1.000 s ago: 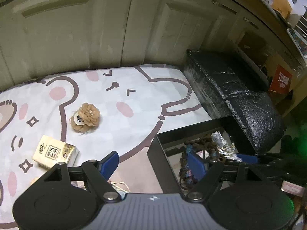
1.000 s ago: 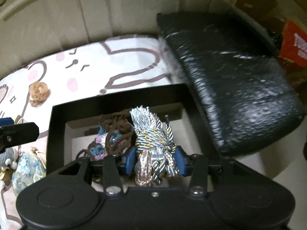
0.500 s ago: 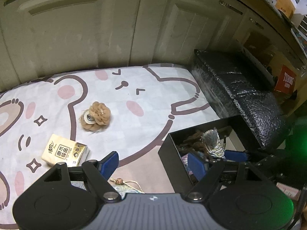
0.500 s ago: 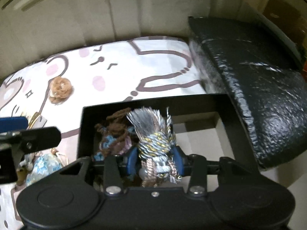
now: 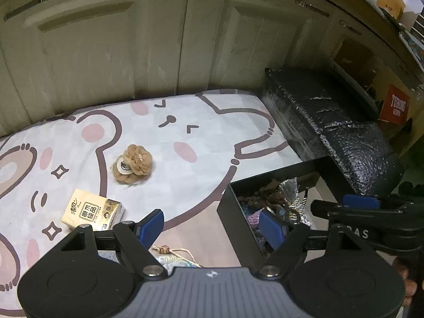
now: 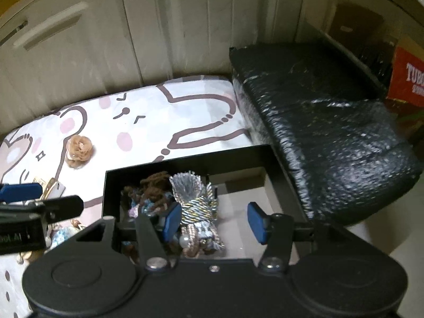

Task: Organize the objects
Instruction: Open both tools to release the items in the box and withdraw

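Right wrist view: right gripper (image 6: 214, 222) has its blue-padded jaws opening, right pad clear, left pad just beside the silver-blue twisted-cord tassel bundle (image 6: 197, 201), which lies between the jaws but looks let go, resting inside the open black rectangular box (image 6: 190, 160). Touching the bundle on the gripper's left, a brown and blue yarn knot (image 6: 152, 189) also in the box; the box's right half shows bare pale bottom. Left wrist view: left gripper (image 5: 212, 225) jaws stand wide apart, nothing between them, hovering over the cartoon-bear printed mat (image 5: 185, 122). Directly under it, partly hidden by its body, a pale blue floral fabric pouch with a bead and cord (image 5: 169, 257). Just ahead-left, a yellow tissue packet (image 5: 92, 210); farther ahead, a tan fabric flower hair clip (image 5: 133, 163), well apart from the box. Beyond the box on the right, a long black wrapped bench-like block (image 5: 339, 129); cream cabinet doors (image 5: 106, 39) at the back. Progress judgement: roughly midway. Tassel and yarn pieces are boxed; pouch, tissue packet and flower clip are left on the mat. Likely next is the left gripper taking the pouch below it, since it's nearest.
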`<move>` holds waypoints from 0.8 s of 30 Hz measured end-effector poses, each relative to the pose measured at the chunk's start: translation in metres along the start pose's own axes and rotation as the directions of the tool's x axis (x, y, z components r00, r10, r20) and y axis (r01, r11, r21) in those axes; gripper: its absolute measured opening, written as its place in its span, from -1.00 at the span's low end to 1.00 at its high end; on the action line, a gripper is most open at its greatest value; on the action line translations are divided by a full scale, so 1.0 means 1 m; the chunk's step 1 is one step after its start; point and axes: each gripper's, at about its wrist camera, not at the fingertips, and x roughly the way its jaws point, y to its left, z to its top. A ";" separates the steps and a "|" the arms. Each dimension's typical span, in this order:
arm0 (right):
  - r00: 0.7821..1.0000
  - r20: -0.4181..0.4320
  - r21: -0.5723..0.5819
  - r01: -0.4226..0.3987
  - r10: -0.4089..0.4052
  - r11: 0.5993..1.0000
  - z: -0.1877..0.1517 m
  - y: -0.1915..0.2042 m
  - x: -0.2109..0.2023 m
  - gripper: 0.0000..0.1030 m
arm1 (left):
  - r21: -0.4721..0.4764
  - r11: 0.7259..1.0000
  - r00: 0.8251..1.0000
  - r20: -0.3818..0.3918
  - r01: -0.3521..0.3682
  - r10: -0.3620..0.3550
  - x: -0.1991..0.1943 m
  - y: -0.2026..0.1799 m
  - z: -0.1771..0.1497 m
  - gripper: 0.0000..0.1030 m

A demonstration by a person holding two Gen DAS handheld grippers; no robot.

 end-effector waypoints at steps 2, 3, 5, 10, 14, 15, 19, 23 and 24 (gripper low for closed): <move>1.000 0.012 0.006 0.000 0.000 1.000 -0.001 -0.004 -0.008 0.11 | 0.003 1.000 1.000 0.008 -0.002 0.002 -0.005 -0.002 0.000 0.54; 1.000 0.021 0.009 0.000 0.000 1.000 -0.001 -0.005 -0.013 0.12 | 0.005 1.000 1.000 0.012 -0.004 0.004 -0.008 -0.003 0.000 0.54; 0.999 0.036 0.015 -0.001 0.000 1.000 -0.003 -0.008 -0.024 0.13 | 0.010 1.000 1.000 0.017 -0.007 0.006 -0.013 -0.006 -0.001 0.54; 0.997 0.072 0.038 -0.005 0.002 0.999 -0.006 -0.013 -0.049 0.17 | 0.027 0.999 1.000 0.023 -0.018 0.018 -0.027 -0.011 -0.003 0.54; 0.996 0.089 0.049 0.008 -0.013 0.999 -0.010 -0.015 -0.063 0.26 | 0.042 0.999 0.999 0.029 -0.030 0.028 -0.038 -0.016 -0.006 0.54; 0.996 0.091 0.052 0.012 -0.017 0.999 -0.011 -0.016 -0.067 0.27 | 0.046 0.998 0.999 0.030 -0.033 0.031 -0.041 -0.018 -0.007 0.54; 0.994 0.109 0.051 0.020 -0.025 0.998 -0.015 -0.019 -0.080 0.38 | 0.046 0.998 0.998 0.039 -0.041 0.040 -0.051 -0.020 -0.009 0.61; 0.991 0.129 0.058 0.041 -0.048 0.998 -0.018 -0.024 -0.093 0.58 | 0.045 0.997 0.997 0.046 -0.056 0.054 -0.059 -0.023 -0.011 0.73; 0.990 0.134 0.062 0.046 -0.054 0.997 -0.019 -0.025 -0.096 0.62 | 0.043 0.997 0.997 0.048 -0.060 0.058 -0.061 -0.022 -0.012 0.78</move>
